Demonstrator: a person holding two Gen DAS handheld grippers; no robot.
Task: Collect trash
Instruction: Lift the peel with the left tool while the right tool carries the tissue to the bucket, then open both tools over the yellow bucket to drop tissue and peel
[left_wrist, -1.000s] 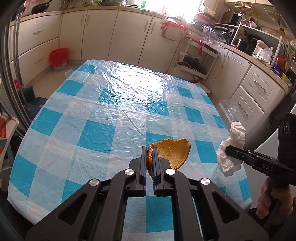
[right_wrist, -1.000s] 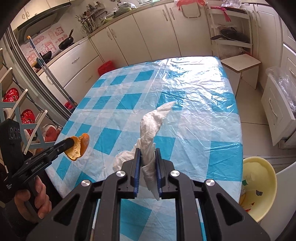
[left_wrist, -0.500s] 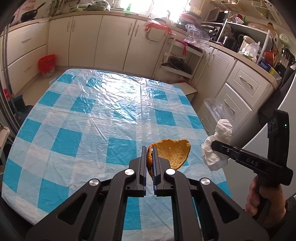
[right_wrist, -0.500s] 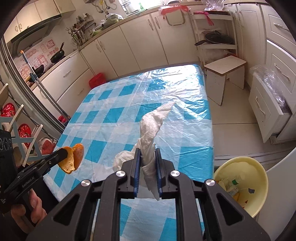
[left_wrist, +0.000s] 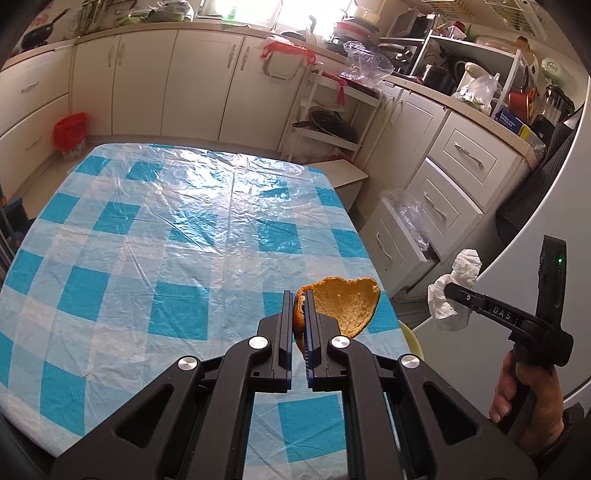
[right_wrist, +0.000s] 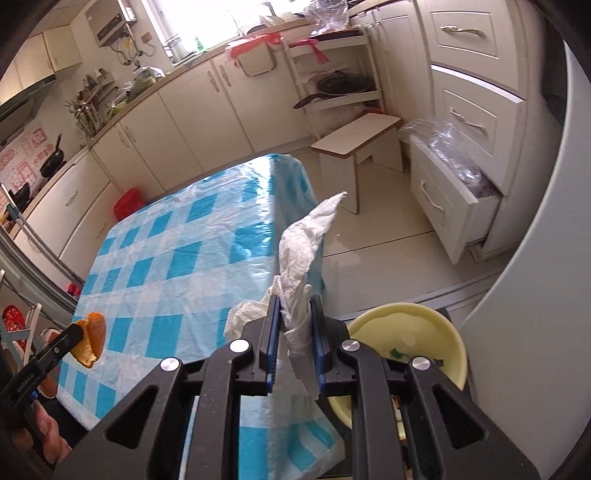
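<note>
Here the orange peel (left_wrist: 345, 306) is pinched by its edge in the left claw (left_wrist: 298, 325), whose jaws press almost together on it; the peel is held in the air above the near right corner of the tabletop (left_wrist: 147, 236), touching nothing else; its pale inner face turns toward the left wrist camera, while the right wrist view shows the orange rind (right_wrist: 92, 338) off the tabletop's (right_wrist: 177, 266) left near edge. The crumpled white paper towel (right_wrist: 301, 266) is clamped in the right claw (right_wrist: 295, 332), its jaws narrowed on the wad; one end stands up past the fingertips and another hangs below them; it hangs just past the tabletop's right edge, over the floor. From the left wrist the same towel (left_wrist: 452, 295) shows beyond that edge, with the person's hand (left_wrist: 528, 391) on the handle. A pale yellow bin (right_wrist: 417, 332) stands on the floor just beside the tabletop's near right corner, low and right of the towel; small scraps lie inside it. A checked blue and white cloth under clear plastic covers the tabletop; white kitchen cabinets (left_wrist: 207, 81) stand beyond its far edge.
</note>
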